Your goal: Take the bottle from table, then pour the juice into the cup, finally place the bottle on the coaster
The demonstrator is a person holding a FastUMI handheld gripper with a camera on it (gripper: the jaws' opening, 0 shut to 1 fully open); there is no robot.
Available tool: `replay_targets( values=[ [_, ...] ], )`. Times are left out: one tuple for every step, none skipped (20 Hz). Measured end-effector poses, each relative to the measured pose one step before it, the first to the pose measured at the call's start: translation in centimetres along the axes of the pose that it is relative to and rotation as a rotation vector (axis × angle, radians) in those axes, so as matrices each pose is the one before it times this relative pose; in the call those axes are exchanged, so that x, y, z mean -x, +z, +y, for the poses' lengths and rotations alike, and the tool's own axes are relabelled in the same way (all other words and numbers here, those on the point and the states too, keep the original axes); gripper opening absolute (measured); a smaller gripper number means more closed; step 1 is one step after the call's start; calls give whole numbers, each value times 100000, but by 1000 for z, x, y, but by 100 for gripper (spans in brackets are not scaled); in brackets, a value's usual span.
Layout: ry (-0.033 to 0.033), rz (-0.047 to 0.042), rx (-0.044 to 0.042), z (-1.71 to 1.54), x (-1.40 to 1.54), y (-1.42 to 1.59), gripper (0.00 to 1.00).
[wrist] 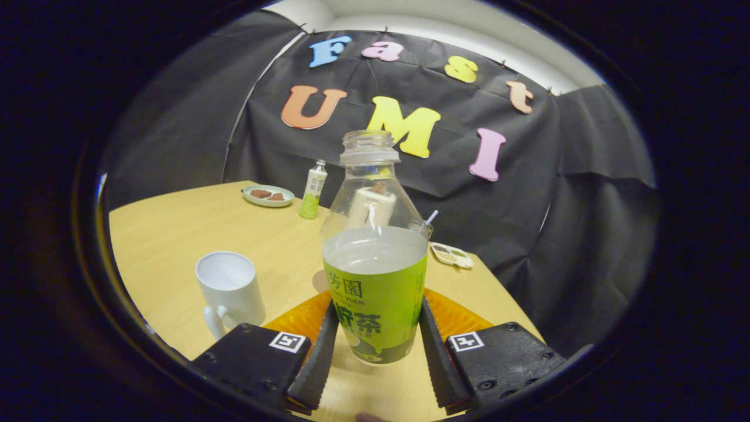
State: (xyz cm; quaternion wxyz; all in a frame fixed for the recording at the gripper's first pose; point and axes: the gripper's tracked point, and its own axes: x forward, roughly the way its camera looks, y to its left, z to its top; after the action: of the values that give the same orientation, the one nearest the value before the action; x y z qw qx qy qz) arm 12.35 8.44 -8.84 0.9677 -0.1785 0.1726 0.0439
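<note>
A clear bottle (375, 281) with a green label and no cap stands upright between my fingers, about half full of pale juice. My gripper (378, 351) is shut on its lower labelled part, one finger pressing on each side. An orange coaster (299, 316) lies on the table just behind and under the bottle, showing on both sides of it. I cannot tell whether the bottle's base rests on anything. A white cup (229, 287) with a handle stands to the left of the left finger (319, 357), apart from the bottle.
The wooden table (176, 234) holds a small plate (268, 195) with brown pieces and a small green-and-white bottle (313, 190) at its far side. A flat snack packet (452, 255) lies beyond the right finger near the table's edge. A white carton with a straw (431, 218) stands behind the bottle.
</note>
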Motion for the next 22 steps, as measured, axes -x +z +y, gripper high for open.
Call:
replay_targets(
  values=[
    [-1304,15,4765,-358,6,341,75],
    [-1435,-29,5661,-304,62,169,75],
    [-1420,272,5483,-226,-49,200,75],
    [-1222,8,4821,-297,22,209,75],
    [-1411,-279,3432,-390,145,310,75],
    [-1582,-455,3247,-551,-40,265,75],
    [-1648,78,3572,-403,-62,238,75],
    [-2289,-125,4521,-332,-17,203,75],
    [-2289,-298,4582,-433,48,228,75],
    [-2083,-508,4275,-357,-56,121,75],
    [-1701,-351,3921,-274,16,-5,75],
    [-1557,56,3190,-261,-26,-67,75],
    [-1111,343,2559,-278,-144,-34,75],
    [-766,757,2372,-82,-224,-64,75],
    [-402,402,2228,26,-139,41,75],
    [-426,478,2381,243,-141,106,75],
    [-573,339,2407,145,-101,101,75],
    [-680,221,2403,212,-151,39,75],
    [-769,56,2685,214,-148,105,75],
    [-710,-211,2449,325,-217,129,75],
    [-543,-207,2471,205,-116,239,75],
    [-608,-218,2193,203,-39,226,75]
  ],
)
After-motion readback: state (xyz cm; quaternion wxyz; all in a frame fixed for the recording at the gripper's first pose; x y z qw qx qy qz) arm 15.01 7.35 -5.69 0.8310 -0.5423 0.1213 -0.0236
